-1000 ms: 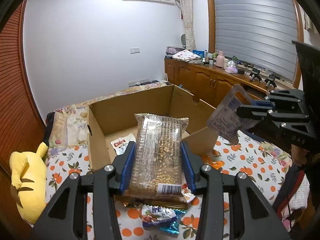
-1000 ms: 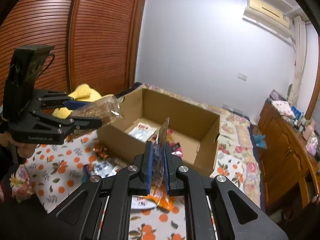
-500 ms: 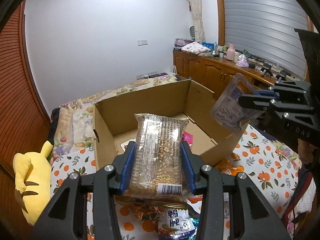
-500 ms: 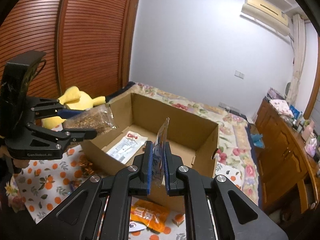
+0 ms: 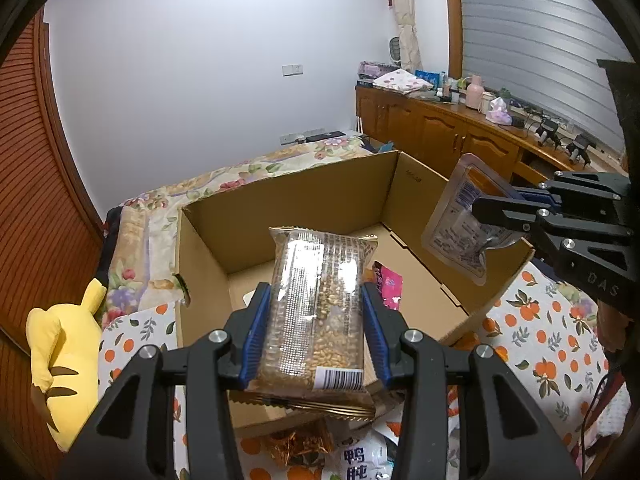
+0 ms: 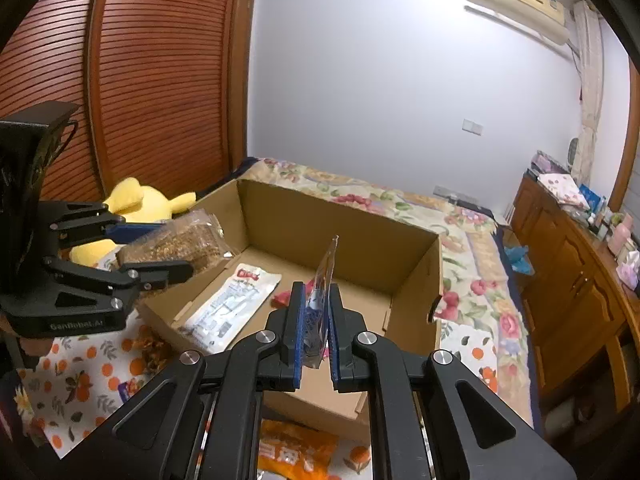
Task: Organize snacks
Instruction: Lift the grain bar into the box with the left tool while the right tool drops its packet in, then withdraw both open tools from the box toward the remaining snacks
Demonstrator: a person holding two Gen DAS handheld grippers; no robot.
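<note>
An open cardboard box [image 5: 312, 184] [image 6: 360, 220] stands on the bed. My left gripper [image 5: 316, 320] is shut on a clear packet of grain snack [image 5: 320, 300], held over the box's near wall; from the right wrist view that packet [image 6: 180, 240] hangs over the box's left corner. My right gripper [image 6: 316, 328] is shut on a thin clear pouch [image 6: 322, 296], seen edge-on above the box's near rim. In the left wrist view this pouch [image 5: 460, 224] hangs over the box's right wall. Inside the box lie a white packet [image 6: 232, 304] and a pink packet [image 5: 386, 284].
Loose snack packets lie on the orange-print sheet in front of the box: a white one [image 5: 360, 460], a gold one [image 5: 296, 440], an orange one [image 6: 296, 452]. A yellow plush toy [image 5: 64, 352] sits at the left. Wooden cabinets [image 5: 460, 140] line the right wall.
Both grippers have moved forward toward the box with their packets still held; the box now looks nearer and larger, and its inside floor shows more.
</note>
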